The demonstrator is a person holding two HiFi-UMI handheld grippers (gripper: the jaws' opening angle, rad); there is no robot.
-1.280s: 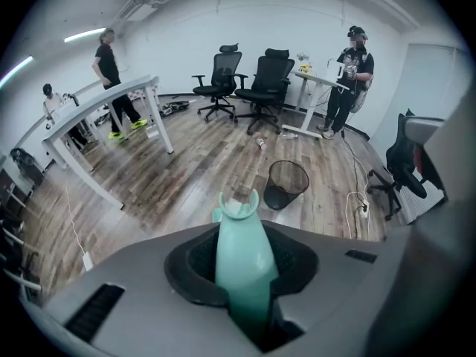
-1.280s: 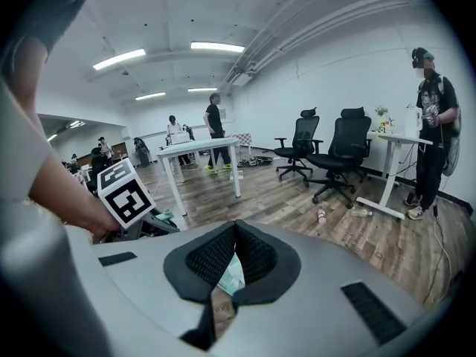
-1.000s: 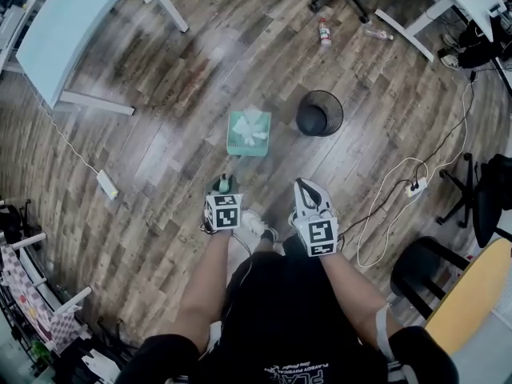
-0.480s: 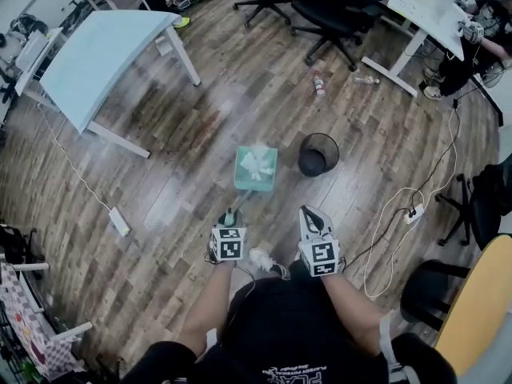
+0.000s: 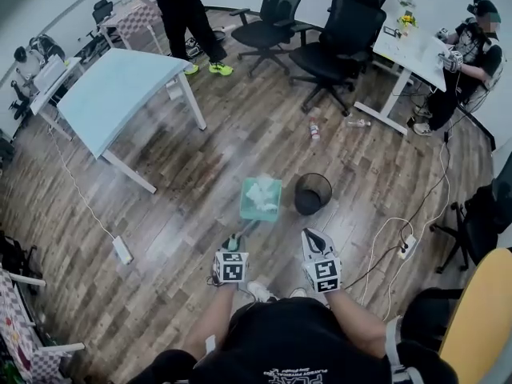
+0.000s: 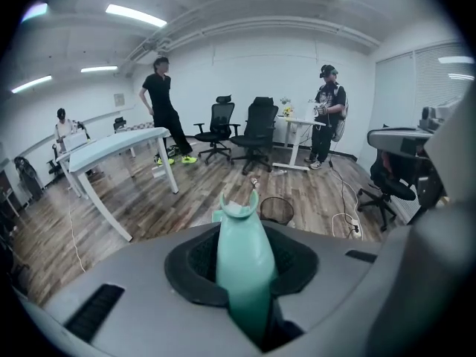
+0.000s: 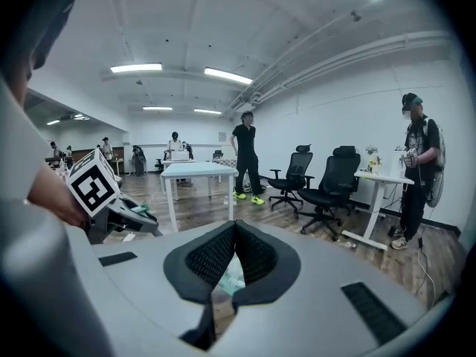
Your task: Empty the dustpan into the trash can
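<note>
Teal plastic ran straight out between the fingers of my left gripper (image 5: 232,245). That was the dustpan's handle (image 6: 244,259), clamped with a pad pressing on each side. My right gripper (image 7: 235,229) was just beside it, its fingers closed to a point with nothing in them.

The dustpan (image 5: 261,202) sat out in front of me at the far end of the handle, with white crumpled paper (image 5: 259,189) in its tray. I could not tell whether the tray was clear of the floor. I judged the whole thing light and stiff: thin moulded plastic on a long lever, so a small roll of my wrist would swing the tray a good way. The paper looked loose and almost weightless, likely to slide off if I tipped early. A hold near the handle's top seemed fine for carrying. The smooth handle might twist in the pads on the tilt, though, and the free right gripper could steady it lower down.

The can (image 5: 313,194), black mesh with an open mouth, stood just right of the tray with nothing between them. Its mouth looked no wider than the tray, so I reckoned pouring over the front lip would be safest. A can that light might topple if knocked.

A white cable (image 5: 376,246) and a power strip (image 5: 408,247) lay on the floor to the right. A bottle (image 5: 314,129) lay beyond the can. Farther off were a pale blue table (image 5: 112,86), office chairs (image 5: 336,38) and two people, all well apart from my path.
</note>
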